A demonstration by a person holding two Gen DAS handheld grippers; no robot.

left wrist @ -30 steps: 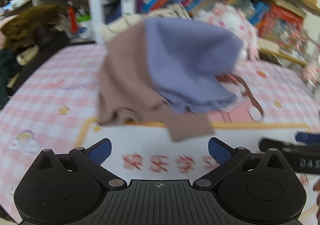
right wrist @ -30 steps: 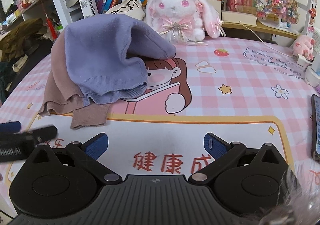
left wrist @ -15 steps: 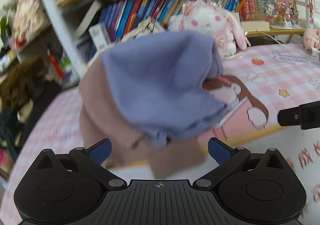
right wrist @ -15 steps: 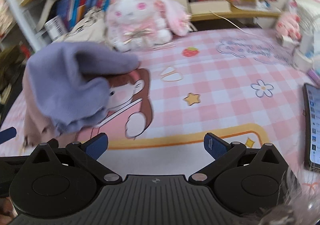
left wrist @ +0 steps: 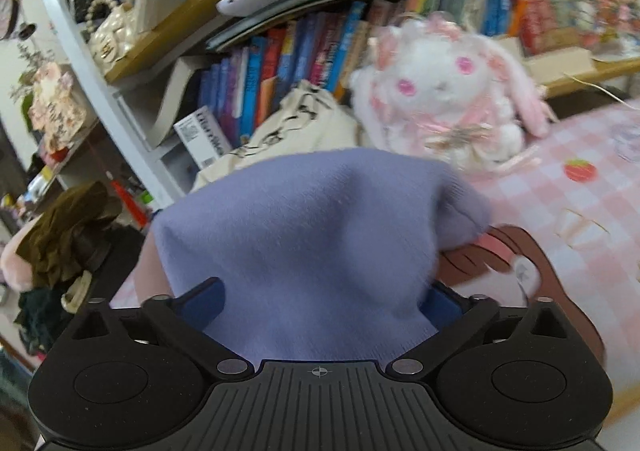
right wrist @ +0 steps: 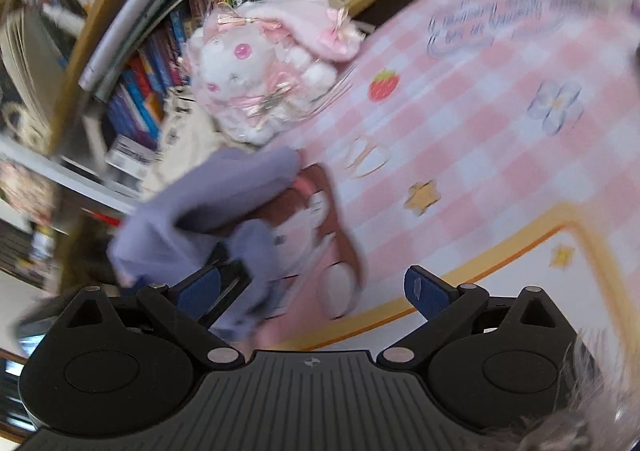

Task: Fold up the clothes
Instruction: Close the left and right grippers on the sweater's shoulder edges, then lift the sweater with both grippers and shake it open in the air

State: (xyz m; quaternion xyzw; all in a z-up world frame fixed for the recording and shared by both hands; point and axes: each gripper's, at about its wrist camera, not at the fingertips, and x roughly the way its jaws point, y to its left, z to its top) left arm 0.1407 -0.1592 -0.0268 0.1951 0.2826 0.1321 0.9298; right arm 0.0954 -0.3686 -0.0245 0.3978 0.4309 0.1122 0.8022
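Note:
A lavender knit garment (left wrist: pixel 312 235) is heaped on the pink checked table mat (left wrist: pixel 580 211), with a strip of a dusty pink garment (left wrist: pixel 146 275) showing at its left. My left gripper (left wrist: pixel 320 303) is open, and the lavender cloth lies between its blue fingers (left wrist: pixel 200 301). In the tilted, blurred right wrist view the lavender garment (right wrist: pixel 188 227) is at the left. My right gripper (right wrist: pixel 316 291) is open and empty above the mat (right wrist: pixel 480 155), just to the right of the cloth.
A white and pink plush rabbit (left wrist: pixel 444 103) sits behind the clothes, in front of a shelf of books (left wrist: pixel 280 63). A cream tote bag (left wrist: pixel 296 131) leans beside it. Dark clothes (left wrist: pixel 64 247) are piled at the left.
My left gripper has moved forward into the lavender garment, which now lies between its fingers. My right gripper has tilted and swung toward the garment's right side. Both stayed open.

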